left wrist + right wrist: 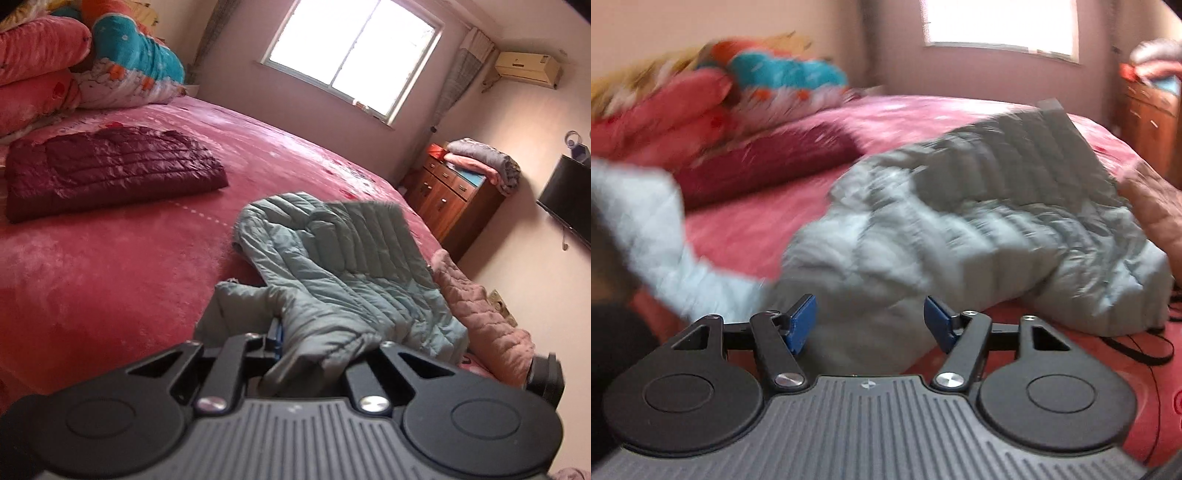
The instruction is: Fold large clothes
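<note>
A grey-green quilted jacket (pixel 332 258) lies crumpled on the red bed (pixel 110 277), near the bed's edge that faces the wooden dresser (pixel 450 199). One of its sleeves (pixel 321 343) runs back toward the camera and into the left tongs (pixel 295 354), which are clenched on the cuff: the fabric bunches up between the black finger arms and only a sliver of a blue pad shows beside it. The jacket's hem or flap stands lifted at the far end, its flat grey lining turned toward the window (pixel 351 55). Beside the jacket, at the bed's edge, lies a pink quilted garment (pixel 480 314), touching it. Farther up the bed, toward the headboard side, a dark red quilted jacket (pixel 110 173) lies folded flat, well apart from the grey-green one, with a heap of pink, teal and patterned bedding (pixel 92 62) behind it at the bed's far corner. In the right wrist view, which is blurred, the right tongs (pixel 870 325) are released: their two blue pads (pixel 801 321) stand wide apart with the body of the grey-green jacket (pixel 960 221) directly ahead of them, and no fabric is pressed between them. The stretched sleeve (pixel 657 229) crosses the left part of that view, rising off the bed. A thin black cord (pixel 1145 347) lies on the bed just beside the jacket's near end.
</note>
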Demonstrator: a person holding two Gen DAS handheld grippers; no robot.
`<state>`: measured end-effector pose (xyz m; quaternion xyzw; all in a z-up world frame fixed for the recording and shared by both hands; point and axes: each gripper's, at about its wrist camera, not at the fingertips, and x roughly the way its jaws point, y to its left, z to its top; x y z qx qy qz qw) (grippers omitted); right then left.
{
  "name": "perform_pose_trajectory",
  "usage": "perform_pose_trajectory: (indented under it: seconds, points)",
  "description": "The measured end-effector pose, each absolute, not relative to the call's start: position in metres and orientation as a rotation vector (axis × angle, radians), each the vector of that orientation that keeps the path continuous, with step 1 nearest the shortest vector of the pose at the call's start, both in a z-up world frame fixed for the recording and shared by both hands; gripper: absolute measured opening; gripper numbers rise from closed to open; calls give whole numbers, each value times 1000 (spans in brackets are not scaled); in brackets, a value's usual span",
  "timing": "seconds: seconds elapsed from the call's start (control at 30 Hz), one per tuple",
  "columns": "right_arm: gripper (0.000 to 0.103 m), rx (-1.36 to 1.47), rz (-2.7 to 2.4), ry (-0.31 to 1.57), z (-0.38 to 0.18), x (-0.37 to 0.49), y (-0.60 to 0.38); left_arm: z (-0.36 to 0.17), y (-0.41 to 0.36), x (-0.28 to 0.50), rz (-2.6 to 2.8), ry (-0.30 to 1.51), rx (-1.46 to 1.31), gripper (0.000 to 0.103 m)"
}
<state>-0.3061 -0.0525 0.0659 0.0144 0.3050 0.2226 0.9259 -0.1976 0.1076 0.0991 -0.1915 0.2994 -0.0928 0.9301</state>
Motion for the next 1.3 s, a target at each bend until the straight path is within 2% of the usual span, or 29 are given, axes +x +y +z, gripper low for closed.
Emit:
perform_pose_trajectory:
  seconds: [0.1,0.17,0.23,0.27,0.3,0.33,0.4,0.47,0.5,0.6,0.73,0.87,1.3]
  points:
    - [79,-14,435,667,53,-309,-38,99,112,-200,-161,607,-403,6]
    - [79,-65,374,692,44,-308,-28,101,112,-202,-154,603,-399,13]
    - [75,-66,322,707,35,-300,-29,103,112,-206,-156,594,-393,26]
    - [68,-47,307,711,34,-298,-29,105,111,-207,-155,589,-387,30]
    - [61,-32,283,706,34,-296,-31,106,111,-208,-155,584,-382,38]
    - [57,-19,259,694,33,-292,-35,107,110,-210,-157,576,-376,43]
    - [43,37,231,679,34,-287,-40,110,108,-213,-161,566,-364,49]
    - [37,104,192,653,34,-289,-54,113,106,-216,-168,560,-355,54]
    - [27,136,164,640,36,-286,-61,114,105,-217,-171,556,-349,57]
    - [14,266,63,612,43,-282,-96,117,104,-219,-183,551,-335,66]
    - [11,467,-117,569,34,-283,-162,121,97,-220,-191,546,-306,77]
    - [10,636,-289,529,20,-291,-225,119,86,-214,-198,569,-272,80]
    - [11,826,-583,449,-19,-314,-324,97,30,-157,-275,632,-208,81]
